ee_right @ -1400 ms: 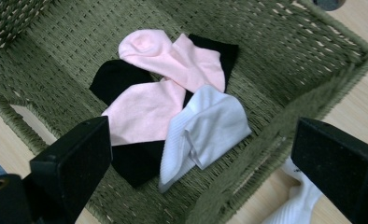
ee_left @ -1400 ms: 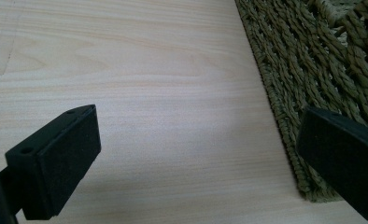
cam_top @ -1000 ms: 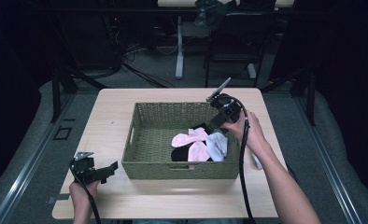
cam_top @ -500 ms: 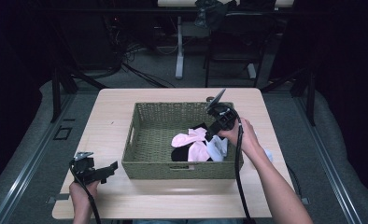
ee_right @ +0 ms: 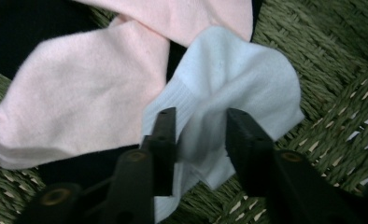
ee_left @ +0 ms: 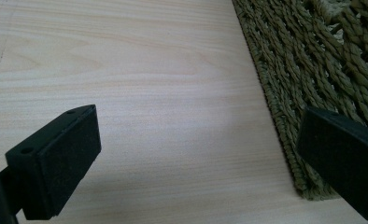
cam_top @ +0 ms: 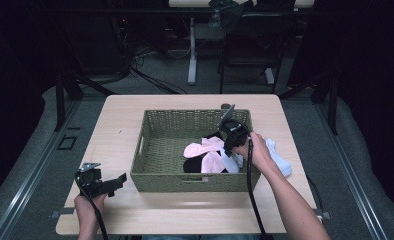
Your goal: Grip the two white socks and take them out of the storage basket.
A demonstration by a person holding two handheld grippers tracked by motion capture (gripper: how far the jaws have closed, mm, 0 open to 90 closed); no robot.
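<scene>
A woven green basket (cam_top: 140, 145) stands mid-table and holds pink socks (cam_top: 205, 150), a black sock (cam_top: 191, 165) and a white sock (cam_top: 231, 161). My right gripper (cam_top: 230, 151) points down into the basket's right side. In the right gripper view its jaws (ee_right: 201, 126) have just been closing and now pinch a fold of the white sock (ee_right: 238, 74), with a pink sock (ee_right: 79, 88) lying to its left. My left gripper (cam_top: 119, 180) rests open over the bare tabletop at the front left, beside the basket wall (ee_left: 303, 56), with nothing between its jaws (ee_left: 196, 140).
Another white sock (cam_top: 279, 159) lies on the table just outside the basket's right wall, behind my right hand. The wooden table (cam_top: 120, 120) has bare strips around the basket. Chairs and cables stand on the dark floor beyond the far edge.
My right gripper has dropped into the basket and its jaws have drawn in around the white sock. The left gripper has stayed put.
</scene>
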